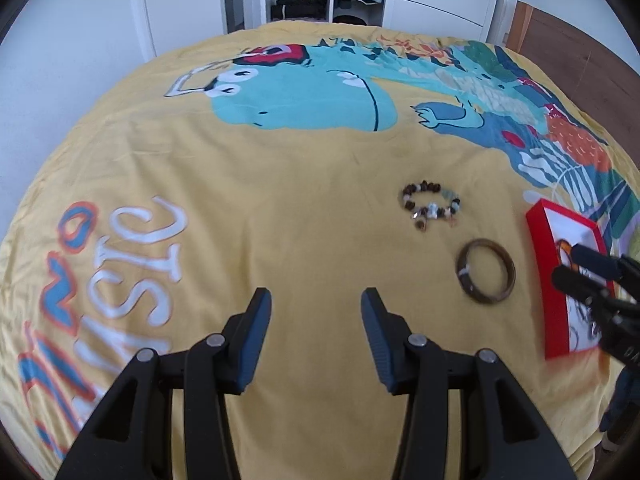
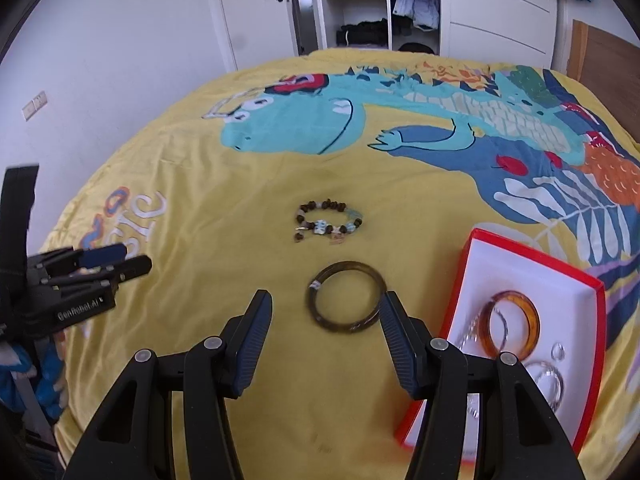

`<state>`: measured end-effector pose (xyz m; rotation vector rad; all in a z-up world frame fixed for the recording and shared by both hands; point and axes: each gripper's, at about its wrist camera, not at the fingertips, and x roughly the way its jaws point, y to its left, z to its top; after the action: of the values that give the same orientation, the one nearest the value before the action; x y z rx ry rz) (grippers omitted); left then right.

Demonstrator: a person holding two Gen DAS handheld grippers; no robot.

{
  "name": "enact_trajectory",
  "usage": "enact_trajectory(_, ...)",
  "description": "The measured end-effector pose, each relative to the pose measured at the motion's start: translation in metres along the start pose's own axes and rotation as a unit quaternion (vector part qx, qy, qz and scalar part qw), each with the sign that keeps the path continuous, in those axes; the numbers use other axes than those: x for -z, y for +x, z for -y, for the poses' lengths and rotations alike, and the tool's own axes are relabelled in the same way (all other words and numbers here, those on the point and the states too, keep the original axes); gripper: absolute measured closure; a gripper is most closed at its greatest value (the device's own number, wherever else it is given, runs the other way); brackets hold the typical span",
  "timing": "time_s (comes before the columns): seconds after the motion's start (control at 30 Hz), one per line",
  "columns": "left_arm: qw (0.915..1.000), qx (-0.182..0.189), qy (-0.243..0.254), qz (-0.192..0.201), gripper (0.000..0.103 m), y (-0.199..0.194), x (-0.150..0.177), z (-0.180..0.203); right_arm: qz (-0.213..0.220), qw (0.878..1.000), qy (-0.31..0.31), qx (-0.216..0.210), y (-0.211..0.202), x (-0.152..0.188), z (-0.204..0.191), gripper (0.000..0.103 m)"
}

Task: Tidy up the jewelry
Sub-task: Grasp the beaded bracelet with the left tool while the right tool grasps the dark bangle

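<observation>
Right wrist view: left gripper (image 2: 132,260) enters at the left edge, its fingers' gap hard to read. Mid-bed (image 2: 240,200) lie a beaded bracelet (image 2: 329,222) and dark bangle (image 2: 347,297); right gripper (image 2: 326,316) fingers stand apart, empty. Red box (image 2: 592,320) contents are partly hidden.

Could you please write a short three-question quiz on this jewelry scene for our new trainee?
1. True or false: the dark brown bangle lies inside the red-rimmed white box.
2. Which piece lies farther from the grippers on the yellow dinosaur bedspread: (a) the beaded bracelet of brown and pale beads, (b) the dark bangle?
3. Fill in: the translucent orange bangle lies in the ____.

Key:
1. False; it lies on the bedspread, beside the box.
2. (a).
3. Box.

Both the left gripper and right gripper are open and empty.
</observation>
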<state>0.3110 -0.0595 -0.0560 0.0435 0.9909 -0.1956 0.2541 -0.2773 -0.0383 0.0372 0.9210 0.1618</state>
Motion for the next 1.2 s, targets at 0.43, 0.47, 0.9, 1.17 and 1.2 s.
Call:
enact_trajectory(0.43,0.9956,0.084,0.037,-0.018,0.058,0.094,-0.075,0.052,-0.116,0.992,-0.044,-0.009,0.102,-0.023,0.041,0.063)
enact_trajectory(0.47,0.9952,0.086,0.041,-0.021,0.058,0.101,-0.078,0.057,-0.122,0.991,-0.047,-0.012,0.106,-0.023,0.042,0.066)
enact_trajectory(0.9,0.9938,0.054,0.093,-0.028,0.08,0.152,-0.074,0.086,-0.145,0.984,-0.101,-0.01,0.138,-0.018,0.038,0.08)
enact_trajectory(1.17,0.9966,0.05,0.065,0.001,0.094,0.123,-0.072,0.079,-0.092,0.99,-0.104,-0.006,0.116,-0.012,0.03,0.094)
enact_trajectory(1.2,0.997,0.048,0.061,0.003,0.094,0.117,-0.072,0.078,-0.077,0.992,-0.095,-0.011,0.107,-0.012,0.031,0.094)
